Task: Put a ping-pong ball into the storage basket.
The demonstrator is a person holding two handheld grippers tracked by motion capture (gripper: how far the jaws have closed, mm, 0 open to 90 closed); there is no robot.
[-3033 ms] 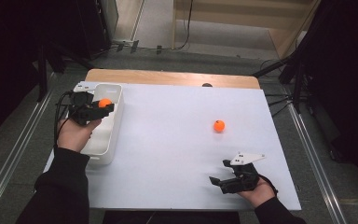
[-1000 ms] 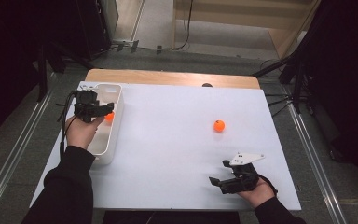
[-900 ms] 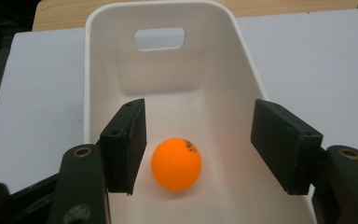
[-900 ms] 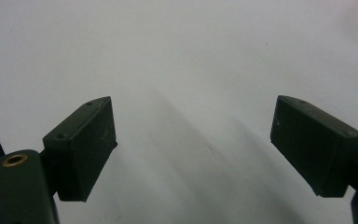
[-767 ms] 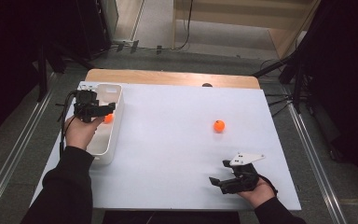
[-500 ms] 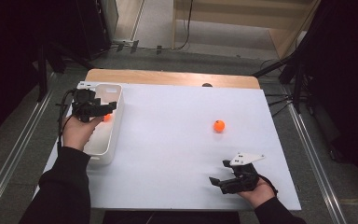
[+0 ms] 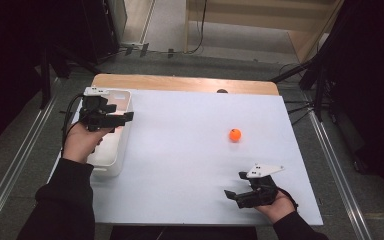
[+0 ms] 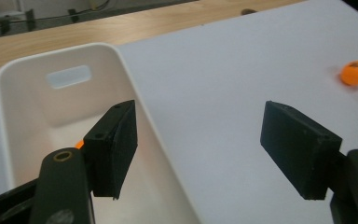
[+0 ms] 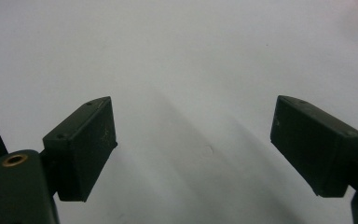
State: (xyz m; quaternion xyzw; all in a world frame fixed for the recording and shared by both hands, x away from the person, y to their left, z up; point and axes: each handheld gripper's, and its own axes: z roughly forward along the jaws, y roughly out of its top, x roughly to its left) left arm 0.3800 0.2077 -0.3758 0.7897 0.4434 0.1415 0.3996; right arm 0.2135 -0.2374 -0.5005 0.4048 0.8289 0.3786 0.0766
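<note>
1. The left gripper [image 7: 122, 116] hung over the white bin [image 7: 111, 162] at the left side of the white table [image 7: 180, 165], held in the person's left hand [image 7: 80, 142], its cable looping off to the left.
2. Its jaws had just been opening and stood apart with nothing between them — in the left gripper view the left gripper [image 8: 198, 144] framed bare table and the bin's near wall, one jaw over the inside of the white bin [image 8: 28, 107], the other over the white table [image 8: 223, 84].
3. A sliver of an orange ball in the bin [image 8: 79, 144] showed on the bin floor, mostly hidden behind the left-hand jaw of that view, so it lay inside the bin and free of the pads.
4. A second orange ball [image 7: 235, 134] sat alone on the table, right of centre and well apart from both grippers; in the left gripper view the same orange ball [image 8: 356, 72] appeared at the far right edge.
5. The right gripper [image 7: 232, 195] rested low near the front right of the table in the person's right hand [image 7: 280, 205], the grey three-cornered plate on top.
6. Its jaws stood wide and empty — in the right gripper view the right gripper [image 9: 193, 140] looked along bare white table [image 9: 191, 56].
7. A strip of wooden tabletop [image 7: 180, 83] ran along the far edge, beyond the white surface.
</note>
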